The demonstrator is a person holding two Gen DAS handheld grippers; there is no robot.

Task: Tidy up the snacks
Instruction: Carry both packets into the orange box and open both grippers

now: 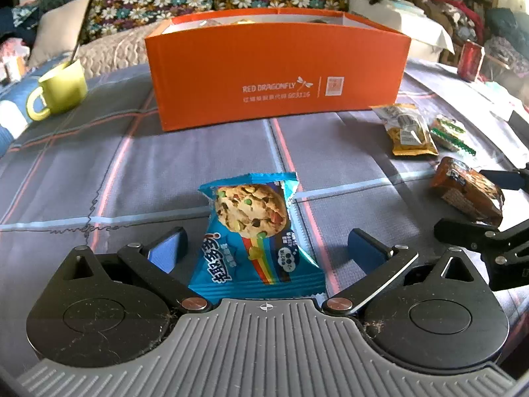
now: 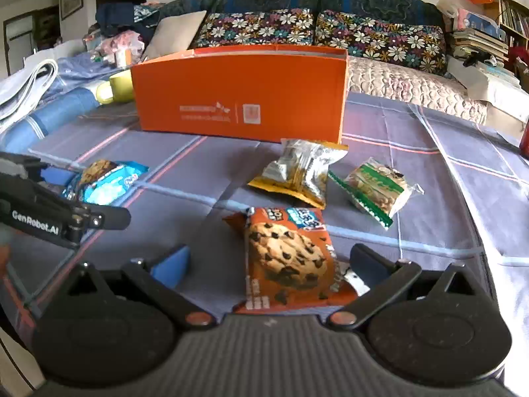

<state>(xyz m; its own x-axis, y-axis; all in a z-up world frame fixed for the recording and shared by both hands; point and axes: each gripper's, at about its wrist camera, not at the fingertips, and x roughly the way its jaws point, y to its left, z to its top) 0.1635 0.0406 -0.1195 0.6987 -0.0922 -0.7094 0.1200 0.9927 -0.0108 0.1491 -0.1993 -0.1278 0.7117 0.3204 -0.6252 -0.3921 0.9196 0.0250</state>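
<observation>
Blue cookie packet standing up off the cloth between the wide-spread fingers of the left gripper, both blue pads clear of the wrapper, nothing gripped. Rainbow stripe and a candy-studded cookie printed on the front, crimped top edge tilted a little to the right. Over on the right gripper, same story: jaws spread wide, orange chocolate-chip cookie packet propped between them, right edge close to the dark pad, contact there impossible to call. Beyond it, a yellow-and-silver packet and a green-striped clear packet lying side by side, near each other but apart. Four snack packets in all, one of each kind. Behind them, one orange box with white lettering, open at the top, standing well apart from the blue packet. Underneath everything, a grey-blue checked cloth with pink and pale lines. One yellow-green mug left of the box, one red can far right. Flowered cushions along a sofa behind, bookshelves at the right edge.
</observation>
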